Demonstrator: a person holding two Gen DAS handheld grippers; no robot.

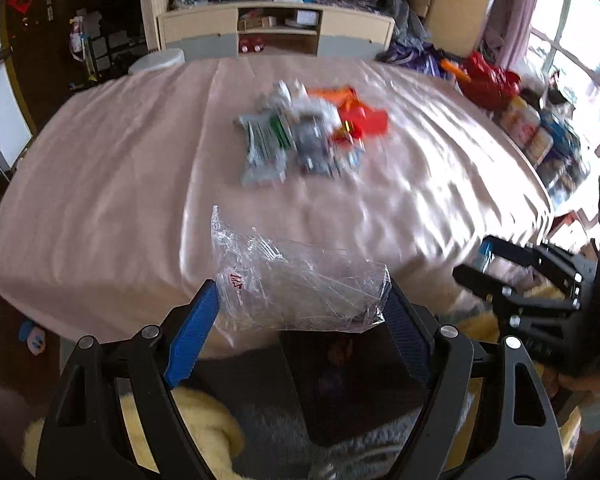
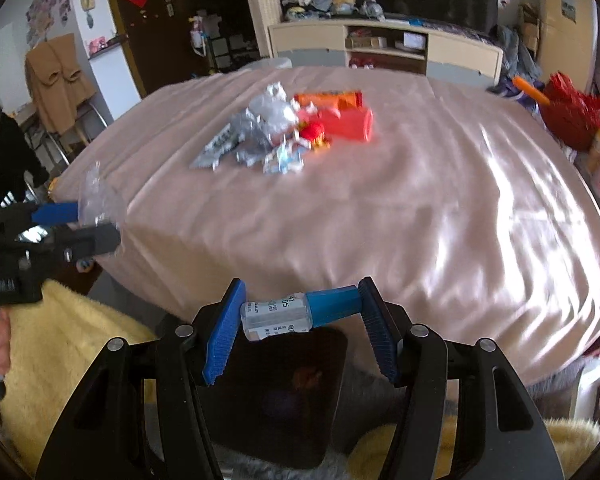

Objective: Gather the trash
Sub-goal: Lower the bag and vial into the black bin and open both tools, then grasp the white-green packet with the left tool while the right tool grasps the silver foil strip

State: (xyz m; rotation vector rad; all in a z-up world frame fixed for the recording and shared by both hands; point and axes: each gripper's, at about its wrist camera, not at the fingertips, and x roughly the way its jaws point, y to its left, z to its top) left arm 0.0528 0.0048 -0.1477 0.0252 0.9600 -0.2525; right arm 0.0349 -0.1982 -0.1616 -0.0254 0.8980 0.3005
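Observation:
My left gripper [image 1: 300,308] is shut on a crumpled clear plastic bag [image 1: 296,284] that spans its blue pads, held just off the near edge of the table. My right gripper [image 2: 300,312] is shut on a small clear bottle with a blue cap [image 2: 296,312], lying crosswise between its pads. A pile of trash [image 1: 308,136] lies mid-table on the pink cloth [image 2: 420,200]: silver wrappers, an orange tube [image 2: 328,98], a red cup on its side [image 2: 348,124]. Each gripper shows at the edge of the other's view: right gripper [image 1: 476,268], left gripper [image 2: 96,224].
A dark bin [image 2: 276,392] stands open below both grippers, with yellow fluffy fabric [image 2: 72,340] and grey fleece around it. A red bag [image 2: 572,120] and boxes crowd the table's right side. A low cabinet [image 2: 384,48] stands behind the table.

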